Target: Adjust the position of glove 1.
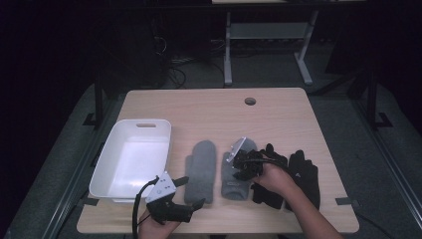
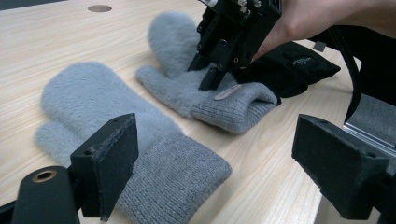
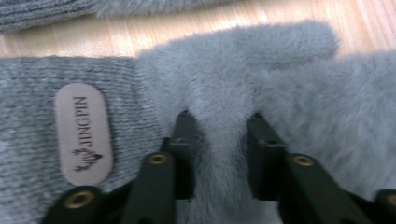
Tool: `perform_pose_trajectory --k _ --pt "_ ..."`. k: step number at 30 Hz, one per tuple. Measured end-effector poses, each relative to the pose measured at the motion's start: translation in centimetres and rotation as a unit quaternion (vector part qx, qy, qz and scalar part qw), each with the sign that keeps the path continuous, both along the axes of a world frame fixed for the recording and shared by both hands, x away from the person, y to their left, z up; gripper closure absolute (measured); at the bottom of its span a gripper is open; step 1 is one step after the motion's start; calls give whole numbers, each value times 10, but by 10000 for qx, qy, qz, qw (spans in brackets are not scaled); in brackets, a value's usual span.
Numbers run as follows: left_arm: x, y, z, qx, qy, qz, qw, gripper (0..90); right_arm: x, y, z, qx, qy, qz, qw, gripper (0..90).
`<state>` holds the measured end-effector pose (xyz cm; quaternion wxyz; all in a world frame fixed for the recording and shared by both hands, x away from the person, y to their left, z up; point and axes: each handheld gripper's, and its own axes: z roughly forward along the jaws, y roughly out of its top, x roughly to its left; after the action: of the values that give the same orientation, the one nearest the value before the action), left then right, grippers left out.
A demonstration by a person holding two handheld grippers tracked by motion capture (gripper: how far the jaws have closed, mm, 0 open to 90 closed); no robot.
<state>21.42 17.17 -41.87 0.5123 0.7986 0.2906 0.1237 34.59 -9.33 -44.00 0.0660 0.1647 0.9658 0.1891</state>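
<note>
The right claw [image 1: 245, 164] is down on the right mitten [image 1: 238, 174], and its jaws pinch a raised fold of the grey fluff [image 3: 224, 140] between them, just past the knitted cuff that carries a tan label [image 3: 84, 133] reading JINGPIN. In the left gripper view the same claw [image 2: 210, 74] stands steeply on that mitten [image 2: 205, 88], its tips sunk into the pile beside the label [image 2: 227, 92], with the person's hand [image 2: 303, 18] gripping it from above. This mitten lies flat on the desk [image 1: 209, 107] near its front middle, cuff toward the person and thumb pointing left. The left mitten [image 1: 201, 172] lies just beside it, apart from it, in the same direction. To the right of the grey pair lie two black gloves [image 1: 303, 174], the nearer one touching or partly under the right mitten's edge; the right hand [image 1: 276, 179] covers part of them. A white tub [image 1: 112, 164] sits at the desk's left side, well apart from the mittens. The left claw [image 1: 191, 191] hovers low at the front edge between the tub and the left mitten, its jaws spread wide with nothing between the pads [image 2: 112, 163], aimed across the left mitten's cuff [image 2: 177, 177].
</note>
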Motion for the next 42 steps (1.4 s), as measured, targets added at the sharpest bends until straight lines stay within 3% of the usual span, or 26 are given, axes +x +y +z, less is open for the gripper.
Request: perform_pose_trajectory --k 4,11,21,23,29,36,42 --pt "0 -1 0 -31 16 13 10000 143 -1 -3 1 90 27 -91 9999 793" --pt "-1 1 1 -47 5 21 10000 143 -1 -9 14 315 93 -105 9994 832" --pt "-5 5 6 -153 -132 167 9997 143 -7 -8 65 941 -79 30 9955 833" --pt "-6 7 7 -205 -162 206 9994 143 -7 -1 73 1019 -35 159 9947 833" --pt "-5 10 8 -245 -169 269 9992 143 -5 35 83 929 -19 532 9943 831" --pt "-4 15 10 -252 -171 377 9988 147 3 76 79 802 196 818 9932 831" --pt "-3 19 11 -265 -174 432 9986 148 5 94 75 693 268 920 9930 831"
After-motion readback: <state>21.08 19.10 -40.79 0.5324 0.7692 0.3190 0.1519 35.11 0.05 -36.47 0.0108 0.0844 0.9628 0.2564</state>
